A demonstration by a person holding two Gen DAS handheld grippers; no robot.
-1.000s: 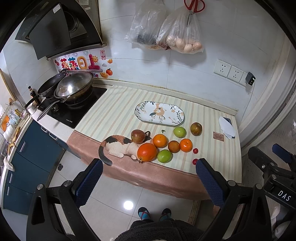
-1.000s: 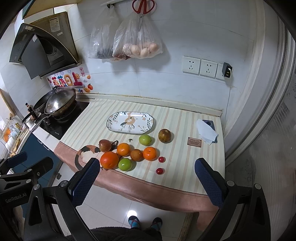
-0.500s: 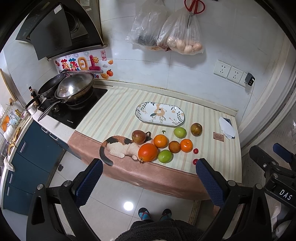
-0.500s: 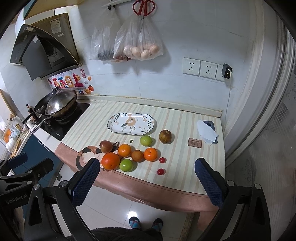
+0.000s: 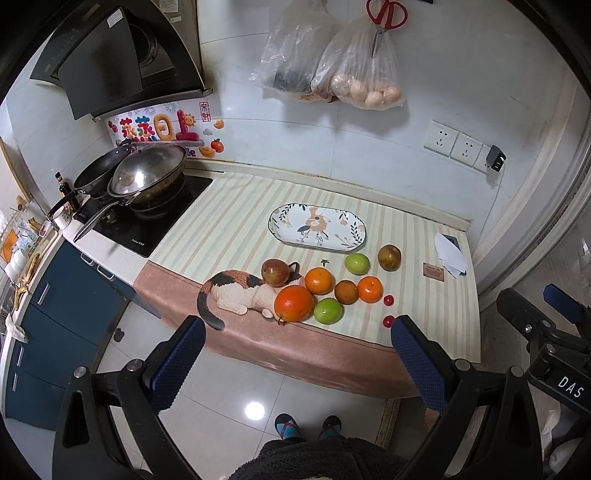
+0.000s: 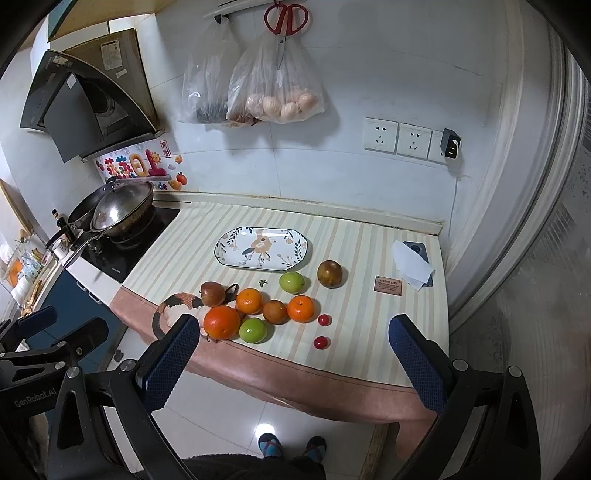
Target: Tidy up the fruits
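Several fruits lie on the striped counter cloth: a large orange (image 5: 293, 302) (image 6: 221, 322), two small oranges (image 5: 318, 280), two green fruits (image 5: 327, 311), brown fruits (image 5: 389, 257) and two cherry tomatoes (image 5: 388, 321). An empty floral oval plate (image 5: 317, 226) (image 6: 263, 248) lies behind them. My left gripper (image 5: 295, 362) is open and empty, held off the counter's front edge. My right gripper (image 6: 291, 358) is open and empty, also short of the counter.
A knitted calico cat toy (image 5: 236, 291) lies at the counter's front left. A stove with a wok (image 5: 147, 177) is at the left. Tissue over a phone (image 5: 448, 251) and a small card (image 5: 433, 271) lie at the right. Bags and scissors (image 5: 384, 14) hang on the wall.
Both views have shifted slightly closer to the counter. Nothing on the counter has moved.
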